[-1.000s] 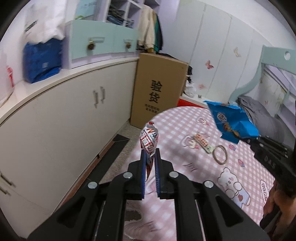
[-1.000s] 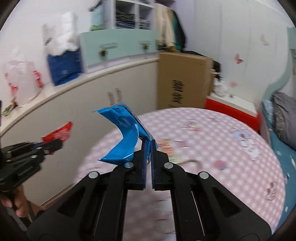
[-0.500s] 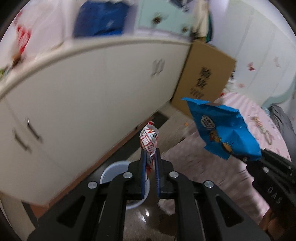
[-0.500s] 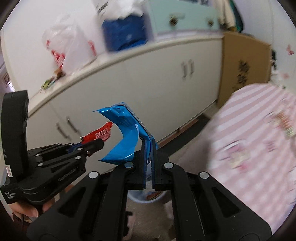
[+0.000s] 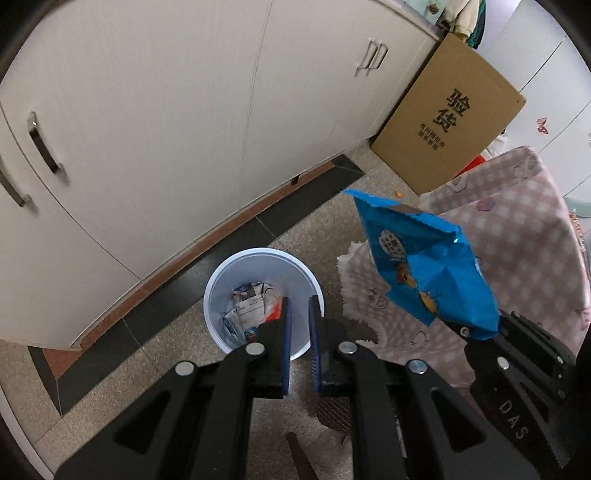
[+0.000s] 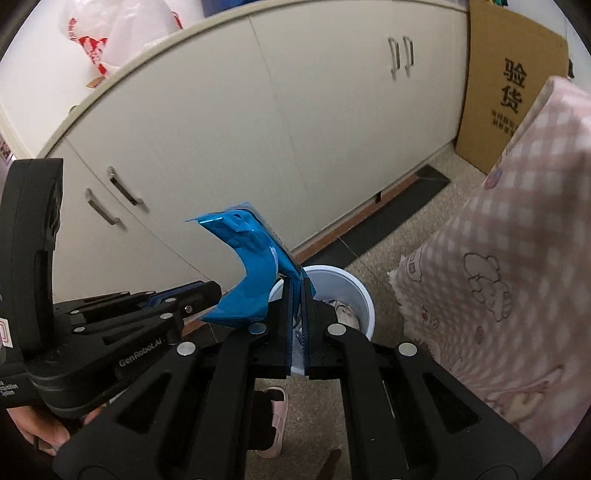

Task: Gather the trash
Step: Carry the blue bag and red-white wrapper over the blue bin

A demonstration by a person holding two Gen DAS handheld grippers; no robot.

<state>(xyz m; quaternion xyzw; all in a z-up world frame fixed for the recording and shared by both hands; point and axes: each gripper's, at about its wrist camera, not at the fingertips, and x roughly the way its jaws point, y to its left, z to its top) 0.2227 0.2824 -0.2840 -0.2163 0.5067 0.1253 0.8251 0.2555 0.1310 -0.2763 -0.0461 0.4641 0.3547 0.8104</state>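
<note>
**While the blue bag is clamped on the right, the left fingers have nothing in them**

Since the trash is what matters, I'll start there. The blue snack bag (image 6: pixel 251 273) is pinched by its lower edge in the right gripper (image 6: pixel 297 295), fingers clenched tight on it. The rest of the bag curls up and to the left of the fingers. From the left wrist view the same bag (image 5: pixel 424 266) hangs in the air in the right half of the frame, above the floor (image 5: pixel 321 229) and in front of the pink checked cloth (image 5: pixel 517 240).

The left gripper (image 5: pixel 299 332) is released: its fingers stand a narrow gap apart and you can see straight through it into the white bin (image 5: pixel 221 273) below. Crumpled wrappers (image 5: pixel 251 306) lie on the bottom of the bin, one with a red patch right beside the left finger.

In the right wrist view the bin (image 6: pixel 365 299) peeks out just behind the right fingers, lower middle of the frame. It stands on the speckled floor, near the cream cabinet (image 5: pixel 147 129).

Further out: a cardboard box (image 5: pixel 443 110) leans by the cabinet at upper right. A white plastic bag (image 6: pixel 122 29) with red print sits on top at upper left. A pink slipper (image 6: pixel 277 410) shows at the bottom, and a hand (image 6: pixel 33 428) grips the left gripper's handle at lower left.
</note>
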